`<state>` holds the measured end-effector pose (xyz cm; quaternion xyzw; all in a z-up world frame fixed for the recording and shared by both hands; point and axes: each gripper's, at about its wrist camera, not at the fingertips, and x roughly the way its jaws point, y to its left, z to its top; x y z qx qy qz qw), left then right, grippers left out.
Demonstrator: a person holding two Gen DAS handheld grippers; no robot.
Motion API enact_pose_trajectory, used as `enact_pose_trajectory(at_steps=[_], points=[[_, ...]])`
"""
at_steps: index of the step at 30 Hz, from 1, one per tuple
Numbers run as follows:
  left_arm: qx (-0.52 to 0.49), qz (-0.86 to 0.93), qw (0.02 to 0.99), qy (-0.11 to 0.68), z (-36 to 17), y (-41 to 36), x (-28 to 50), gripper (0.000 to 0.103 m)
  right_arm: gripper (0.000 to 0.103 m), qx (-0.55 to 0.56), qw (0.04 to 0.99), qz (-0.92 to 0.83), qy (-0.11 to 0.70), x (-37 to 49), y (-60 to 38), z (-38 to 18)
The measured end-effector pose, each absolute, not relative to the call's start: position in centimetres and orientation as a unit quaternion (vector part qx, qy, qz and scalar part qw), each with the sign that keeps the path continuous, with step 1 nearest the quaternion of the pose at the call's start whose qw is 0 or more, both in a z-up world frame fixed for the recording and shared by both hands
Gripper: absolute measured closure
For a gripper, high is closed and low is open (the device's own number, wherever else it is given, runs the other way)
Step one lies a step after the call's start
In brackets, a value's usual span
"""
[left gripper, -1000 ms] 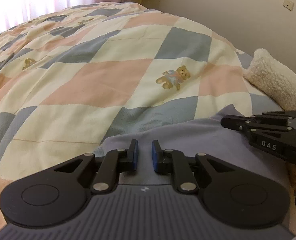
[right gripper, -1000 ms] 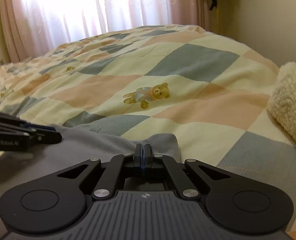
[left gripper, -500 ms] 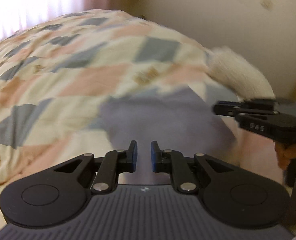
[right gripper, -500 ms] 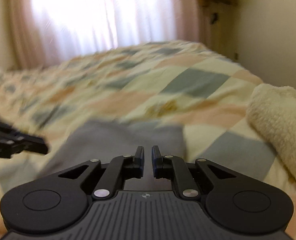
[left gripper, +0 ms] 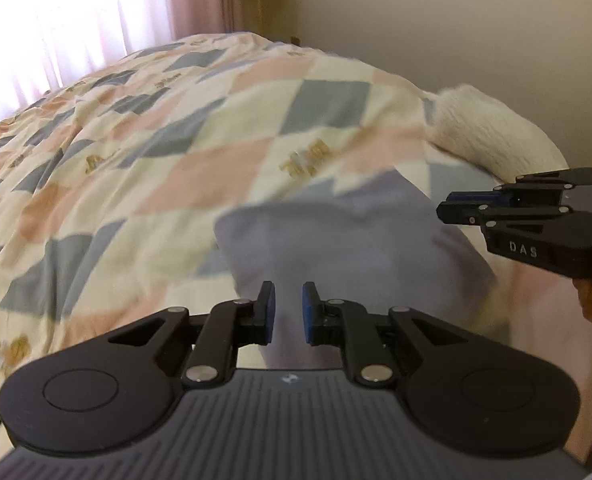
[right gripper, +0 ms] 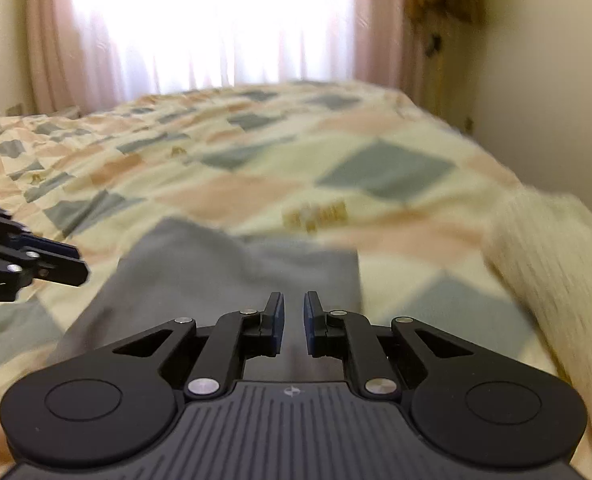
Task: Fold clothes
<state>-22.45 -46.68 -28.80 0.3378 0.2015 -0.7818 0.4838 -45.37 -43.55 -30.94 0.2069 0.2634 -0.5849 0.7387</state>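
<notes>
A grey-blue folded garment (left gripper: 352, 240) lies flat on the checked bedspread (left gripper: 175, 152); it also shows in the right wrist view (right gripper: 223, 272). My left gripper (left gripper: 288, 314) is open and empty, held above the garment's near edge. My right gripper (right gripper: 293, 316) is open and empty above the garment's near right part. The right gripper also shows in the left wrist view (left gripper: 448, 210), off the garment's right side. The left gripper's tip shows in the right wrist view (right gripper: 67, 268), at the garment's left side.
A cream fleece item (right gripper: 552, 264) lies on the bed to the right of the garment; it also shows in the left wrist view (left gripper: 492, 128). A wall (left gripper: 416, 20) runs along the right. A curtained window (right gripper: 215, 24) is beyond the bed.
My right gripper was shut at the garment's far edge a second ago and has opened. Both grippers have lifted and pulled back, and the garment now lies flat, seen from higher up.
</notes>
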Motion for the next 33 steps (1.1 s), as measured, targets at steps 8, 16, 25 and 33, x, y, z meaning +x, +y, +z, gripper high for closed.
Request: enact_pose_trajectory(at_steps=[8,16,25,33], points=[[0.335,-0.776,0.487,0.222,-32.5,-48.5,-21.8,0.089,0.103,0.224,0.721,-0.577,0.310,-44.8,-48.9,-34.0],[0.273,-0.731,0.498,0.380,-32.2,-45.3,-17.6,0.080,0.050,0.280,0.781,-0.484,0.277,-42.7,-51.9,-28.9],[0.165,-0.685,0.451,0.548,-36.0,-45.2,-14.2,0.066,0.041,0.355,0.802,-0.273,0.396,-35.8,-63.9,-29.1],[0.179,-0.695,0.467,0.516,-36.0,-44.5,-15.2,0.076,0.093,0.352,0.762,-0.179,0.513,-30.0,-66.6,-32.6]])
